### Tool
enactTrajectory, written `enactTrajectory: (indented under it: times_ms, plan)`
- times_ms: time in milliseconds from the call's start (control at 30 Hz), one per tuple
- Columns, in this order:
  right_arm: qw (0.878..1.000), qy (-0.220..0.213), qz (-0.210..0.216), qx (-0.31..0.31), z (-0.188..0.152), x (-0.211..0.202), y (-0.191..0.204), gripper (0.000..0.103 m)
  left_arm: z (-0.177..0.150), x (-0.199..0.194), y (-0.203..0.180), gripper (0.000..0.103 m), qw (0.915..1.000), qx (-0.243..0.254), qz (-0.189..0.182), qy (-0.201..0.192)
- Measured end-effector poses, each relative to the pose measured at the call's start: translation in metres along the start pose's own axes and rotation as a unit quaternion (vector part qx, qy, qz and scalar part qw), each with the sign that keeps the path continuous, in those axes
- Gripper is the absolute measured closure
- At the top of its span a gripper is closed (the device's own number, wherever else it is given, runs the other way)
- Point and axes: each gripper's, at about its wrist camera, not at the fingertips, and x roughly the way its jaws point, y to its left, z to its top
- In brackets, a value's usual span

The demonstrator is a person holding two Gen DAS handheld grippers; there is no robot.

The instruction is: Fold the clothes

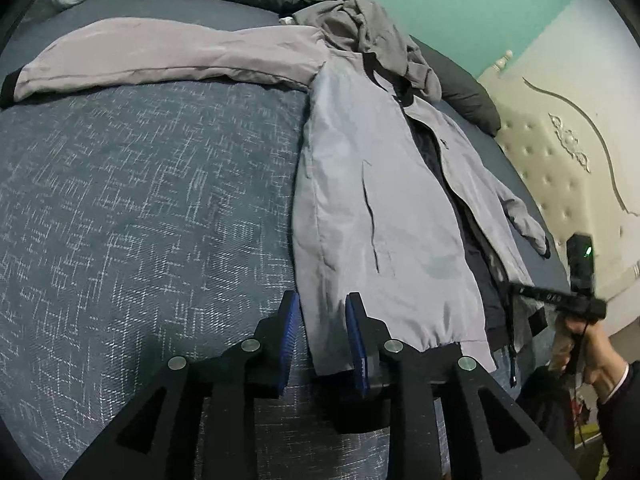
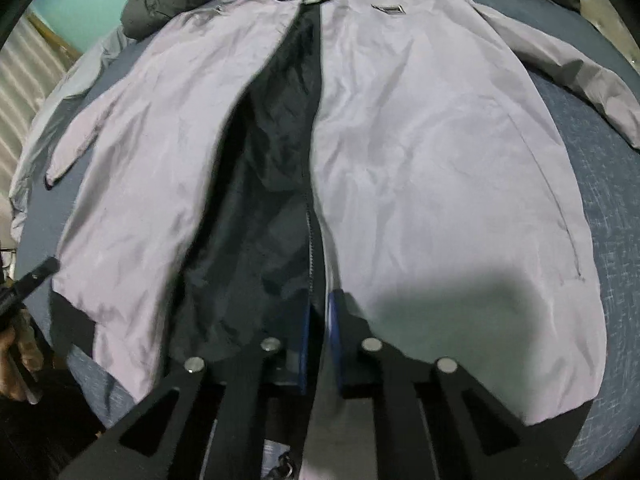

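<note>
While 1 smooth grey jacket (image 2: pixel 400 152) lies unzipped at centre frame, the right gripper (image 2: pixel 318 344) clenches its zip edge; the left gripper (image 1: pixel 322 344) is spread at its hem.

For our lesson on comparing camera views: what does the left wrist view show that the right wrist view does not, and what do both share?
Only the left wrist view shows the headboard, a crumpled grey garment by the collar, and the jacket's long sleeve stretched across the bed.

Only the right wrist view shows the chest logo and the whole dark lining between the open fronts.

Both show the grey jacket lying unzipped on the blue bedspread.
</note>
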Motion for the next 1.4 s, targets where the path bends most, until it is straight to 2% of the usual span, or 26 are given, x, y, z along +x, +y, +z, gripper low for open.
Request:
enactTrajectory:
  times_ms: [167,267,400,467,533,633,700,767,833,900,1067,1167,1300,1400]
  plan:
    - [0.996,-0.014,0.088,0.028,0.018,-0.01,0.023,0.096,0.0,-0.001,-0.008,0.076,0.9999,0.012,-0.008,-0.001]
    - [0.995,-0.01,0.096,0.013,0.029,0.001,0.046,0.096,-0.001,-0.002,-0.007,0.076,0.9999,0.014,-0.007,-0.001]
    - [0.996,0.027,0.088,0.01,0.035,0.032,0.06,0.096,-0.003,-0.001,-0.004,0.075,0.9999,0.01,-0.006,0.003]
    - [0.996,0.035,0.083,0.005,0.032,0.038,0.06,0.094,-0.002,-0.001,-0.003,0.069,0.9999,0.01,-0.007,0.003]
    - [0.995,0.021,0.095,0.01,0.03,0.026,0.05,0.089,-0.001,-0.002,-0.004,0.062,0.9999,0.01,-0.01,0.001]
    - [0.993,-0.002,0.113,0.018,0.029,0.005,0.035,0.082,0.002,-0.003,-0.006,0.06,0.9998,0.012,-0.013,-0.003]
    - [0.992,-0.018,0.126,0.023,0.028,-0.009,0.024,0.067,0.002,-0.005,-0.007,0.059,0.9998,0.014,-0.013,-0.006]
    - [0.99,-0.053,0.126,0.04,0.03,-0.037,0.0,0.062,0.005,-0.006,-0.008,0.053,0.9997,0.013,-0.016,-0.009]
    - [0.988,-0.083,0.112,0.062,0.032,-0.062,-0.028,0.062,0.008,-0.007,-0.01,0.048,0.9997,0.01,-0.02,-0.012]
    - [0.989,-0.089,0.086,0.081,0.03,-0.077,-0.061,0.061,0.014,-0.007,-0.015,0.043,0.9994,0.011,-0.028,-0.016]
    - [0.989,-0.054,0.049,0.126,0.003,-0.077,-0.121,0.058,0.04,0.005,-0.045,0.034,0.9982,0.032,-0.049,-0.011]
    - [0.985,-0.049,0.065,0.151,-0.013,-0.074,-0.144,0.057,0.059,0.019,-0.073,0.022,0.9969,0.065,-0.046,0.001]
    - [0.982,-0.053,0.084,0.163,-0.02,-0.068,-0.157,0.056,0.094,0.048,-0.112,0.022,0.9931,0.106,-0.047,0.022]
    - [0.979,-0.071,0.076,0.175,-0.013,-0.067,-0.162,0.053,0.123,0.079,-0.138,0.018,0.9916,0.117,-0.038,0.041]
